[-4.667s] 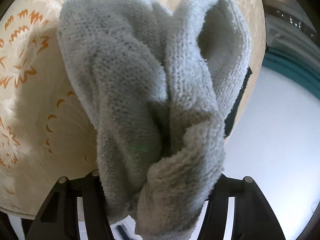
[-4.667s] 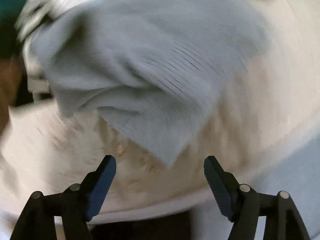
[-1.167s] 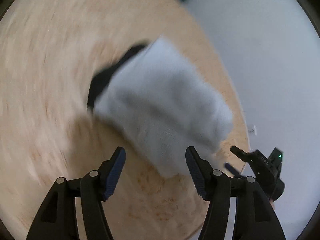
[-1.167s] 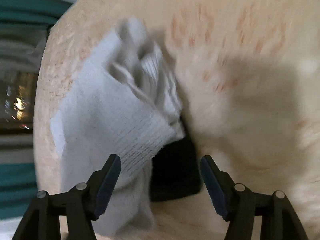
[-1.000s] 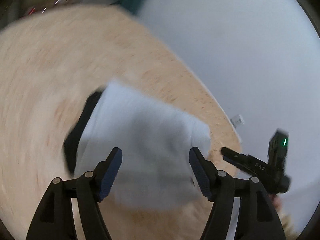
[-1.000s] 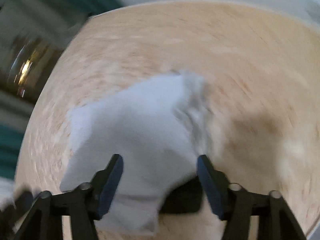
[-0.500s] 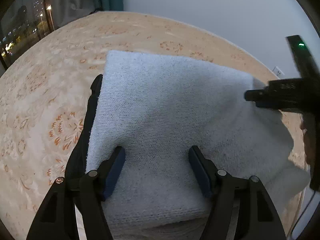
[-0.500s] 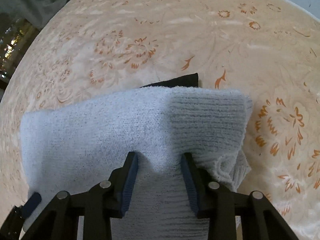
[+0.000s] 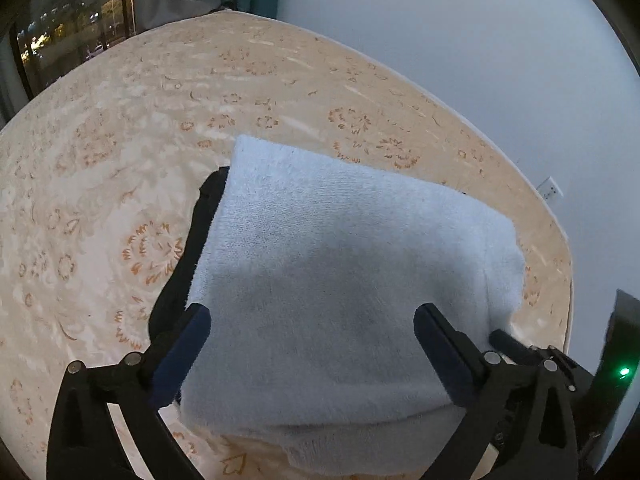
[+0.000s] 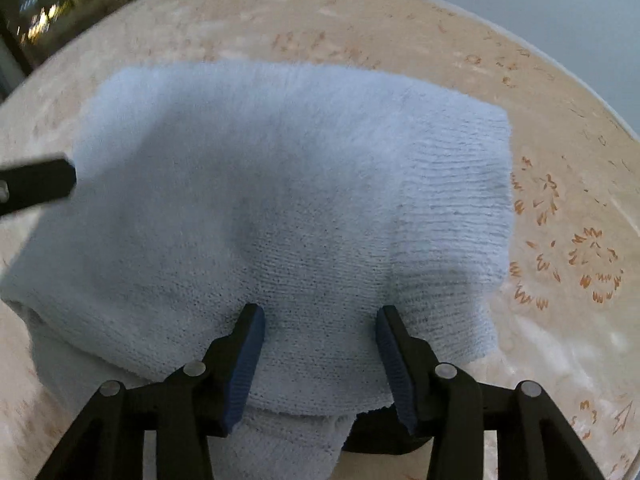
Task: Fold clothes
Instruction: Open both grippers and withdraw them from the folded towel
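Left wrist view is showing your left gripper (image 9: pixel 312 350) hanging over the folded pale-blue knit garment (image 9: pixel 340 264), its jaws having just been opening and now standing spread wide, pads clear of the cloth on both sides. The garment is lying directly below and ahead of the jaws on the patterned cream cloth (image 9: pixel 120 140), atop a dark garment (image 9: pixel 188 248) peeking out along its left edge. Right wrist view is showing your right gripper (image 10: pixel 320 356) straddling the near edge of the same knit, jaws having just been opening, half parted, with fabric between them; whether the pads are pressing it, you cannot tell. The fold's long axis is running across both views, side to side. Both hands are sitting about equally near. A wall socket (image 9: pixel 551 191) is showing beyond; nothing is standing in the way but the other gripper's finger at the left.
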`<state>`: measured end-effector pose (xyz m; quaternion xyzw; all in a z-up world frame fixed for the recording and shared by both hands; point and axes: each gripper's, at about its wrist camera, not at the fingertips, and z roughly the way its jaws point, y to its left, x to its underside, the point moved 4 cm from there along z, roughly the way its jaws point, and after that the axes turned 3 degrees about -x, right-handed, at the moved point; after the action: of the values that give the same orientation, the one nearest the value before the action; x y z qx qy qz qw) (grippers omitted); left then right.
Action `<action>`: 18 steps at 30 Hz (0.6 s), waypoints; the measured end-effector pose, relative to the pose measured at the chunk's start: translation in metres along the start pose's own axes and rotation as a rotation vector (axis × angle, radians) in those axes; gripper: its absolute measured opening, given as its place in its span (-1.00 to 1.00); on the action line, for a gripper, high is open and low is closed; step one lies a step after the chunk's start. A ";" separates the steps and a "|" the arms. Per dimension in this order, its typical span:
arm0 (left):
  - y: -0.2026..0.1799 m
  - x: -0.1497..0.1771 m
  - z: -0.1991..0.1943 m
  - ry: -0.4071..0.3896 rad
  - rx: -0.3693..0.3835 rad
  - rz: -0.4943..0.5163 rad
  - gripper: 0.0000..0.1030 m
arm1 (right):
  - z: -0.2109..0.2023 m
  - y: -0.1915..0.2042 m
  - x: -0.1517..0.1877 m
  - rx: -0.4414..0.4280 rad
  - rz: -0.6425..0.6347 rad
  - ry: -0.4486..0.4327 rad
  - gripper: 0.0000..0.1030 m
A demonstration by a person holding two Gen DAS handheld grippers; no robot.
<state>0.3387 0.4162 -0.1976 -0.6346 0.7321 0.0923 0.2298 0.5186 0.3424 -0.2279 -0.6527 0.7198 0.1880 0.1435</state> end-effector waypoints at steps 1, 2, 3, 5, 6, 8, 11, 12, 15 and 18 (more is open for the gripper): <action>0.001 0.001 -0.005 -0.007 -0.002 0.004 1.00 | -0.006 -0.001 0.000 0.000 0.015 -0.012 0.05; -0.002 0.001 -0.010 -0.009 -0.005 0.007 1.00 | -0.012 -0.002 0.001 -0.001 0.026 -0.024 0.14; -0.002 0.003 -0.014 -0.008 -0.007 0.012 1.00 | -0.018 -0.002 0.005 -0.006 0.029 -0.036 0.25; -0.004 0.007 -0.022 -0.010 -0.009 0.015 1.00 | -0.030 -0.003 0.012 -0.019 0.035 -0.058 0.27; -0.005 0.009 -0.026 -0.013 -0.010 0.014 1.00 | -0.036 -0.002 0.017 -0.031 0.035 -0.065 0.35; -0.004 0.013 -0.034 -0.024 -0.021 0.001 1.00 | -0.049 0.000 0.029 -0.040 0.036 -0.074 0.49; -0.010 0.019 -0.045 -0.035 -0.030 -0.028 1.00 | -0.058 -0.002 0.035 -0.047 0.044 -0.079 0.56; -0.009 0.022 -0.048 -0.036 -0.036 -0.024 1.00 | -0.062 -0.005 0.036 -0.057 0.054 -0.080 0.58; -0.009 0.030 -0.054 -0.041 -0.057 -0.010 1.00 | -0.069 -0.012 0.035 -0.080 0.089 -0.092 0.65; -0.011 0.032 -0.060 -0.059 -0.060 -0.022 1.00 | -0.076 -0.017 0.034 -0.086 0.124 -0.104 0.67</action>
<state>0.3337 0.3604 -0.1575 -0.6464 0.7147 0.1305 0.2330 0.5345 0.2760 -0.1776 -0.6017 0.7417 0.2608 0.1406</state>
